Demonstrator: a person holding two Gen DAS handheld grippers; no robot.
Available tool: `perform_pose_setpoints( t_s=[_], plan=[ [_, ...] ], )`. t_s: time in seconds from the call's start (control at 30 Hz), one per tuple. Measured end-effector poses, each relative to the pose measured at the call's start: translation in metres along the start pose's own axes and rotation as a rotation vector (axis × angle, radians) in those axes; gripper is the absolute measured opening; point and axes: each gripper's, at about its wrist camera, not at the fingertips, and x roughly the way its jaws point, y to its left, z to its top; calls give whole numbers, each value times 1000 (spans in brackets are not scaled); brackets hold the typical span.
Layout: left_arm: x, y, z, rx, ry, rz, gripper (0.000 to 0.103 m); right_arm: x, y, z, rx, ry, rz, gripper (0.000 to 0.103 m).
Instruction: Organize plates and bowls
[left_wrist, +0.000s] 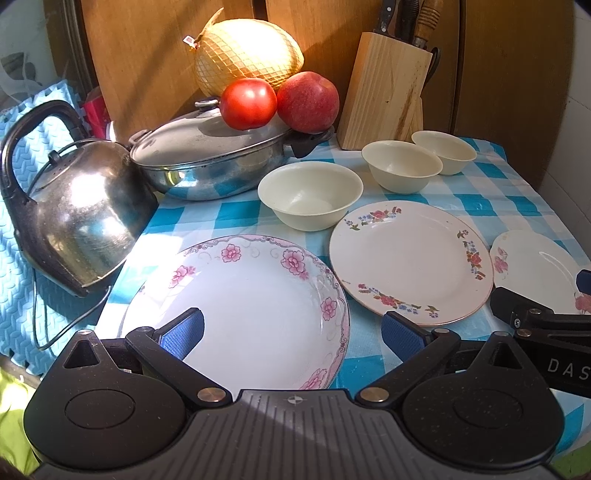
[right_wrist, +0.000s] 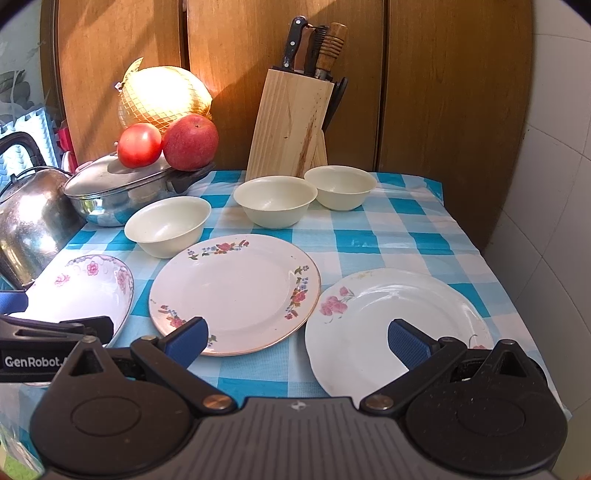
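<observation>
Three plates lie in a row on the checked cloth: a deep pink-flowered plate at the left, a flat plate with a floral rim in the middle, and a white plate with pink roses at the right. Behind them stand three cream bowls. My left gripper is open above the near edge of the deep plate. My right gripper is open, straddling the gap between the middle plate and the right plate. Neither holds anything.
A steel kettle and a lidded pan crowd the left, with a tomato, an apple and a netted melon on and behind the lid. A knife block stands at the back. The table's right edge drops off by a tiled wall.
</observation>
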Motion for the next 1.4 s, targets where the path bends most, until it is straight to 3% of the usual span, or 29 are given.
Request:
perform_pose_setpoints(
  t_s=[0.63,0.83,1.03,1.2,1.4],
  plan=[
    [-1,42,-6,-64,3,37,103,8,38,6,-32,4,69,101],
    [-1,70,-5,-101,-2,61,103,9,52,8,-42,21,136,101],
    [10,103,-4,-164,53,44,103,12,67,9,-45,53,222,100],
    [19,112,-4,-140,90,46,103,22,76,8,-29,111,288,94],
    [30,116,-5,-123,130,29,103,37,78,6,26,198,349,79]
  ],
)
